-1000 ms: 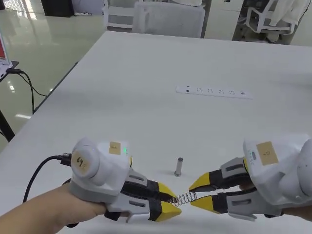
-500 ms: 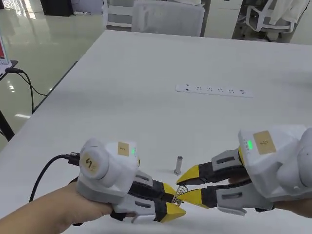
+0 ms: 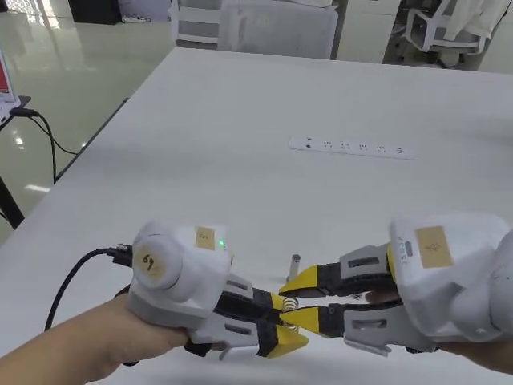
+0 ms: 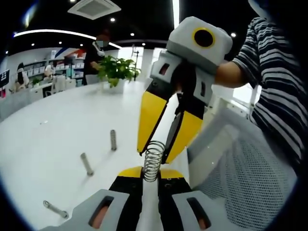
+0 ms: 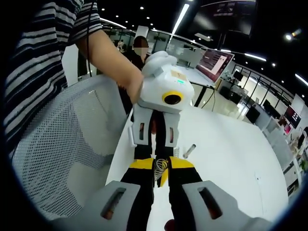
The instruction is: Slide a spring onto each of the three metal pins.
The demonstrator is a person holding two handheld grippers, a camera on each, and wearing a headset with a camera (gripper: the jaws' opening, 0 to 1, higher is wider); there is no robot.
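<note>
the step in hand looked like a hand-over of the spring (image 4: 152,161) from one gripper to the other. the left gripper (image 4: 150,174) was clamped on its near end, jaws drawn tight together, so the coils stood out ahead of the tips. the right gripper (image 4: 155,153) faced it with yellow jaws parted, one each side of the free end (whether they already touched the wire could not be told).

to do this well, the right jaws probably needed to close softly across the coils, firm enough to hold but not to flatten the bore, and a little back from the end so an open mouth was left for a pin. the left gripper was best kept shut until that grip was sure, since so light a spring would likely jump if pinched askew.

the spring was short, bright and evenly wound, held just above the white workbench (image 3: 240,144). the nearest pin (image 4: 113,139) stood beside it, a second pin (image 4: 86,164) and a third pin (image 4: 54,209) farther off.
</note>
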